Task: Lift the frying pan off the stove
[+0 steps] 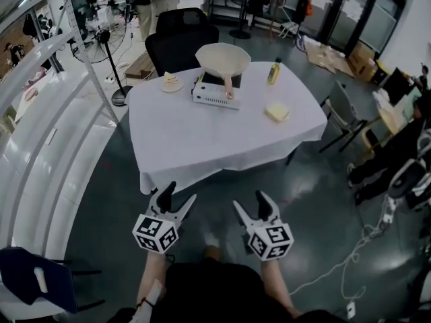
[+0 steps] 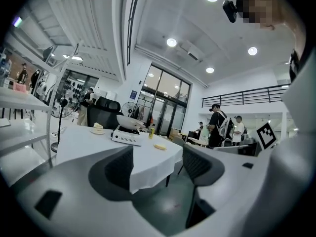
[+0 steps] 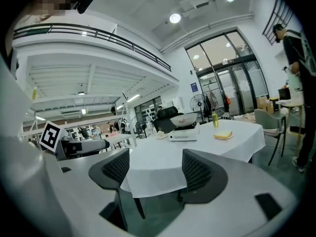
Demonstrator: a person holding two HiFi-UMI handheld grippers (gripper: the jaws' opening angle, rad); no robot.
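The left gripper point(image 1: 180, 194) and the right gripper point(image 1: 249, 201) are held low before the body on bare forearms point(image 1: 153, 274), side by side but apart, with both pointed forward and slightly up. The fingers point(image 2: 118, 169) of the left are seen spread wide. Those of the right (its marker cube point(image 1: 271, 240) is turned upward) are likewise parted.

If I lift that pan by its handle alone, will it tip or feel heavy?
The frying pan will probably feel bowl-heavy: its wide bowl hangs off one short handle, so it may droop away from the grasp. It looks empty, so it is likely manageable. It appears to rest on top of the stove and should lift free.
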